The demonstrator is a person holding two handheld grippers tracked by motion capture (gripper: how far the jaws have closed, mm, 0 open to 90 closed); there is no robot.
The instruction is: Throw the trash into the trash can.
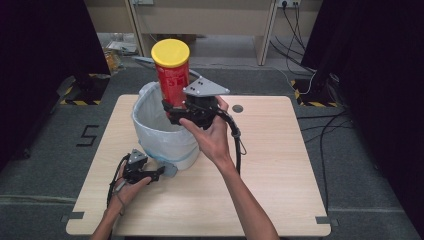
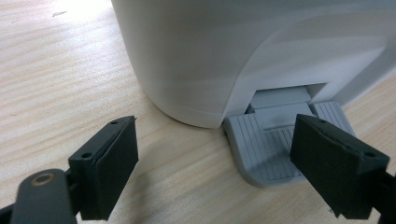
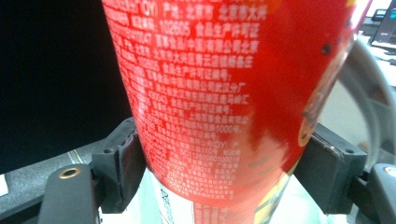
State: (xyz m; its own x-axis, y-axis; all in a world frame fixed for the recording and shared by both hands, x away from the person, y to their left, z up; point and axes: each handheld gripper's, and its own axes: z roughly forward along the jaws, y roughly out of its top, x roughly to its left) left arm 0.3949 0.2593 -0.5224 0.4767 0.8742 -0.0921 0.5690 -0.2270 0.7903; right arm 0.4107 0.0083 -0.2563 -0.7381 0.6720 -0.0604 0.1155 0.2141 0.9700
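My left gripper (image 1: pixel 161 172) sits low on the pale wooden table (image 1: pixel 280 165), jaws spread wide and holding nothing, one pad just above the grey ribbed foot pedal (image 2: pixel 271 149) of the white plastic bin (image 1: pixel 160 132). My right gripper (image 1: pixel 175 111) is clamped on the lower body of a tall red canister with a yellow lid (image 1: pixel 172 72), upright above the bin's open, bag-lined mouth. The bin's inside is hidden from me.
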